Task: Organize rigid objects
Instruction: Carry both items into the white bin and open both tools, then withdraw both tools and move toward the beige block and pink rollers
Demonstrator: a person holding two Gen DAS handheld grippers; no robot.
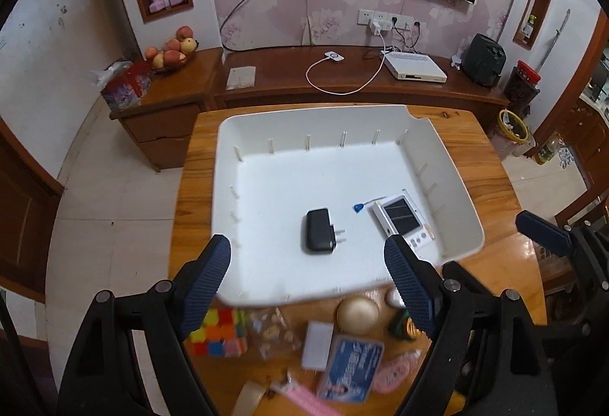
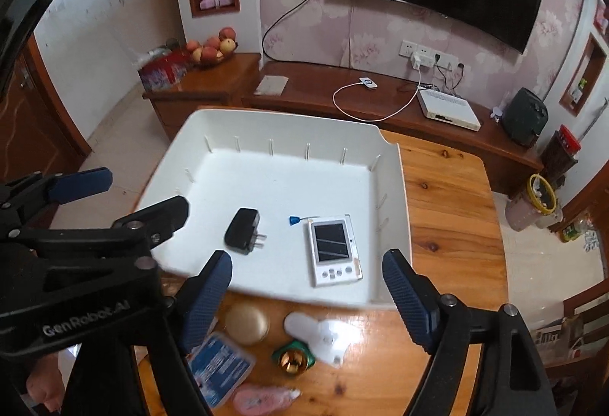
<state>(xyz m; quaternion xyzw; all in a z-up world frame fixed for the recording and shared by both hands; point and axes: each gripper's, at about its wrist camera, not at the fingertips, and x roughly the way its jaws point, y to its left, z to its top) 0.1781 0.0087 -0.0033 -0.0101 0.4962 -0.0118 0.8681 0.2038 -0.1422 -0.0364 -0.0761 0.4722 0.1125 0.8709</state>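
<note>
Both my grippers hang above the near edge of the table (image 1: 491, 164), tilted down. Left gripper (image 1: 308, 286): jaws spread wide, nothing between the pads. Right gripper (image 2: 306, 296): jaws spread too, empty. White tray (image 1: 449, 164) sits on the table ahead of me. In it lie a black charger (image 1: 319, 230), prongs pointing right, and a white handheld device (image 2: 334, 248) near the right wall, the two apart; a small blue tag (image 2: 295, 220) lies between them. Before the tray, on the wood: cube (image 1: 219, 334), round tin (image 2: 246, 324), blue card pack (image 2: 220, 364), white clip (image 2: 319, 334), pink item (image 2: 262, 399), blurred.
</note>
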